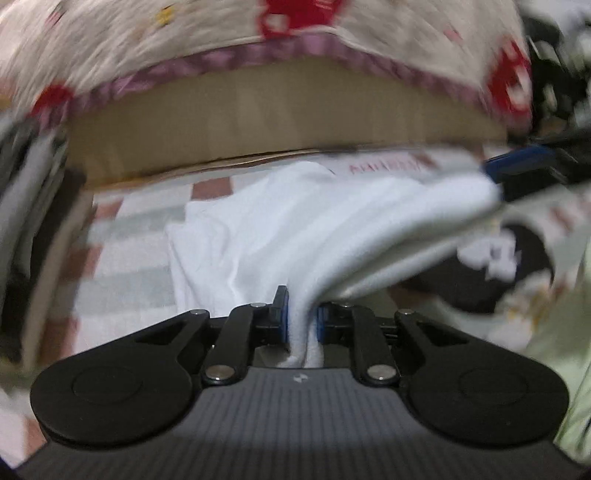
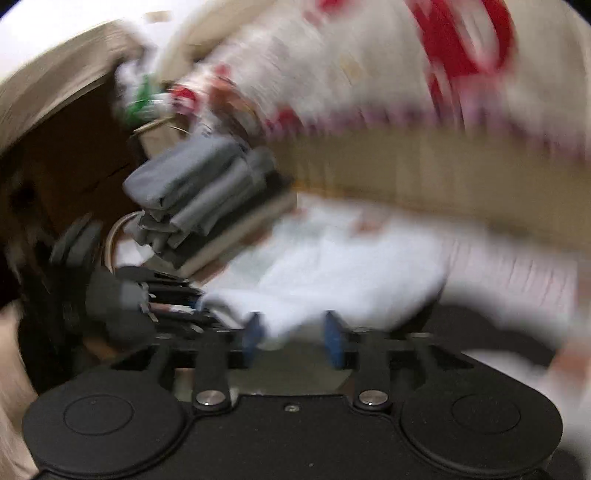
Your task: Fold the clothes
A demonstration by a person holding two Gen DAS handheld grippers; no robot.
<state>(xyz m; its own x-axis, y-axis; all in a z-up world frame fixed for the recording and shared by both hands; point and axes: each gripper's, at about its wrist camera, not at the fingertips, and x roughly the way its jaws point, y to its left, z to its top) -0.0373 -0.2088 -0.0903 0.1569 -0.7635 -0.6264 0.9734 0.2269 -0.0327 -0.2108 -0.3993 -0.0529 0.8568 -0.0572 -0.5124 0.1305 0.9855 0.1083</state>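
Note:
A white garment (image 1: 295,221) lies spread on a checked sheet (image 1: 129,273). My left gripper (image 1: 301,321) is shut on a bunched edge of it, which runs down between the blue pads (image 1: 282,317). From there a thick fold rises to the right, up to my right gripper (image 1: 517,170) at the cloth's far corner. In the blurred right wrist view, the right gripper (image 2: 293,334) has its blue pads (image 2: 253,332) well apart. The white garment (image 2: 332,266) has its edge lying between them.
A tan panel (image 1: 258,122) crosses behind the garment, under a quilt with red prints (image 1: 280,18). A stack of folded grey clothes (image 2: 195,192) sits to the left in the right wrist view. A dark patterned cloth (image 1: 491,266) lies at right.

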